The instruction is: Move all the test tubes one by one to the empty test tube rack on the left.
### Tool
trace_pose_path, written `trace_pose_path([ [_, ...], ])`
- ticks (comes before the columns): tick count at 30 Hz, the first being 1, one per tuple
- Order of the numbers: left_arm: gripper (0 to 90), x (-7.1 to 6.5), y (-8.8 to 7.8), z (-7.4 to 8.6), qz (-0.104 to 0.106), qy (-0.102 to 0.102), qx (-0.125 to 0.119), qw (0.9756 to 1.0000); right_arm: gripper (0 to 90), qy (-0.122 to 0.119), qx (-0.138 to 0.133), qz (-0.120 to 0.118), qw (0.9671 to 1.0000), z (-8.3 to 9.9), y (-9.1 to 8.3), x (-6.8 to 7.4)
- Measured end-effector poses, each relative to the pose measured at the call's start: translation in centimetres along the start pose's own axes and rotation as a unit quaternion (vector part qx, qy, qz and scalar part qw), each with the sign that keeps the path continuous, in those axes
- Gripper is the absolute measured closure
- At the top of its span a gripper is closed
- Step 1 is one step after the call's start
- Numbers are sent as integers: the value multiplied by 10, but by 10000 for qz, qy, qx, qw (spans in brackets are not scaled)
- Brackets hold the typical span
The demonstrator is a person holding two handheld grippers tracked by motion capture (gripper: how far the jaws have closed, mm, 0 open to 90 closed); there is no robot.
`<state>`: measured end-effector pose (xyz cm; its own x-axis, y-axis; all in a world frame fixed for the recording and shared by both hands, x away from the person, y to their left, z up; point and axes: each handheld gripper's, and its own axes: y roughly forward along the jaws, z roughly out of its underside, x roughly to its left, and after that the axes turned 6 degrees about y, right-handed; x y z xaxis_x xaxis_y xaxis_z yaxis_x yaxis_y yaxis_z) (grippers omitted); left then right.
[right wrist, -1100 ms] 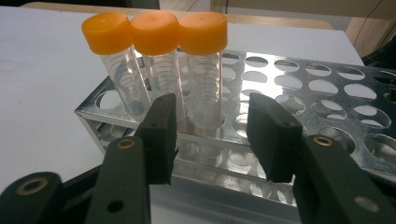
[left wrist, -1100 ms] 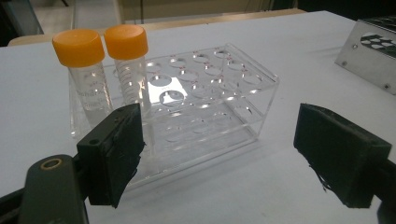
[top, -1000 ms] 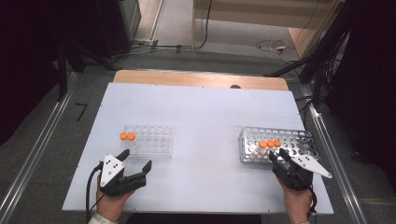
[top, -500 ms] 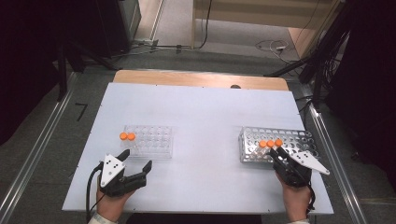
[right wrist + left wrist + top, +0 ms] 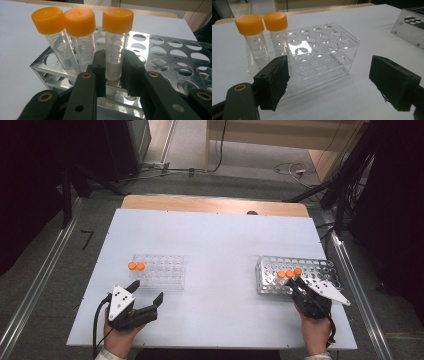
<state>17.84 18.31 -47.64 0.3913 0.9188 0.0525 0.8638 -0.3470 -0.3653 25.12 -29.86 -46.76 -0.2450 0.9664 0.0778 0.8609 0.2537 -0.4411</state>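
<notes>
Faintly printed tube (image 5: 113, 56) unreadable, clamped by just-closing right tongs (image 5: 113, 72); left tongs (image 5: 332, 82) released.

Place: a lab test bench.
Bench: a white rectangular table (image 5: 215, 240) on a grey floor, between metal rails.
Labware: orange-capped clear plastic tubes (image 5: 80, 37) in a perforated metal rack (image 5: 320, 270); a clear acrylic tube rack (image 5: 324, 50).
Surroundings: black cables (image 5: 290, 168) trailing on the floor.

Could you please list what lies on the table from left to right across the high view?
Left gripper → clear plastic rack with two orange-capped tubes → metal rack with three orange-capped tubes, and the right gripper at its front.
</notes>
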Motion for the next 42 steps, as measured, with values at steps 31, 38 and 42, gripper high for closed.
trace_pose_path([
  [31, 164, -4, 0, 0, -31, 137, -5, 9999, 726, 144, -550, -100, 9983, -15, -21, -1],
  [38, 165, -4, 0, 0, -22, 152, 6, 9999, 727, 159, -765, -128, 9969, -21, -34, -1],
  [42, 164, -4, 0, 1, -17, 132, 6, 9999, 727, 166, -840, -172, 9962, -22, -42, 0],
])
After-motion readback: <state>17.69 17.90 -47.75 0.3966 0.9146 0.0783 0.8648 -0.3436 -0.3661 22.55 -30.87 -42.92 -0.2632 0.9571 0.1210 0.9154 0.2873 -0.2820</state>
